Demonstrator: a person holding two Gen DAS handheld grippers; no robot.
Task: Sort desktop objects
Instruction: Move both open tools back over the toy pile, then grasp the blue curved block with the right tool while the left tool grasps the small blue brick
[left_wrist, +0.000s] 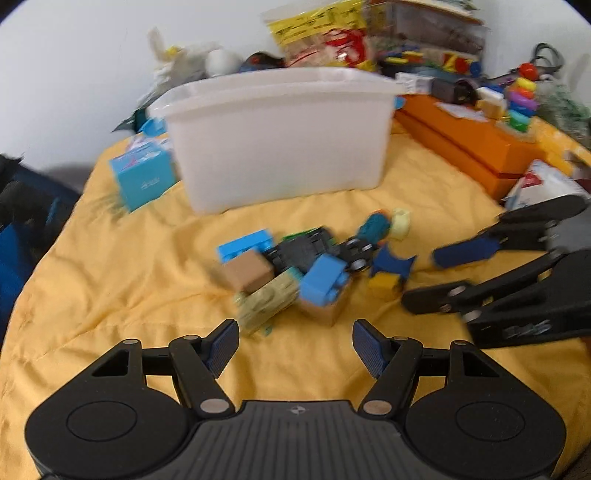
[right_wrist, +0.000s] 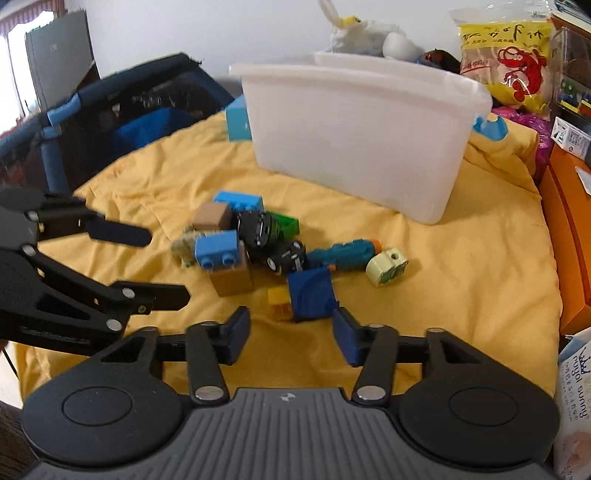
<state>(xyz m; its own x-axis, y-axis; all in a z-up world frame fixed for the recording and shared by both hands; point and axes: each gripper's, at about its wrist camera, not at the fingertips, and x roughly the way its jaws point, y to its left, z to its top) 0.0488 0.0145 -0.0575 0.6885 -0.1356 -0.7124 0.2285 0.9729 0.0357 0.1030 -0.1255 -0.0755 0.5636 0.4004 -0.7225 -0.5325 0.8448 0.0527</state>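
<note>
A pile of toys lies on the yellow cloth (left_wrist: 129, 266): blue bricks (left_wrist: 323, 278), a brown cube (left_wrist: 249, 273), an olive brick (left_wrist: 267, 301), black toy cars (left_wrist: 303, 251), a teal toy (right_wrist: 341, 253), a pale green piece (right_wrist: 388, 266), and a dark blue curved block (right_wrist: 310, 293) beside a yellow brick (right_wrist: 279, 304). My left gripper (left_wrist: 295, 343) is open and empty, just short of the olive brick. My right gripper (right_wrist: 291, 328) is open, with the dark blue block right ahead of its fingers. A white plastic bin (left_wrist: 280, 136) stands behind the pile.
A teal box (left_wrist: 144, 181) sits left of the bin. An orange box (left_wrist: 472, 144) runs along the right, with a ring-stacking toy (left_wrist: 522, 99) on it. Snack bags (right_wrist: 506, 62) and clutter line the back wall. A dark blue fabric frame (right_wrist: 110, 110) stands off the left edge.
</note>
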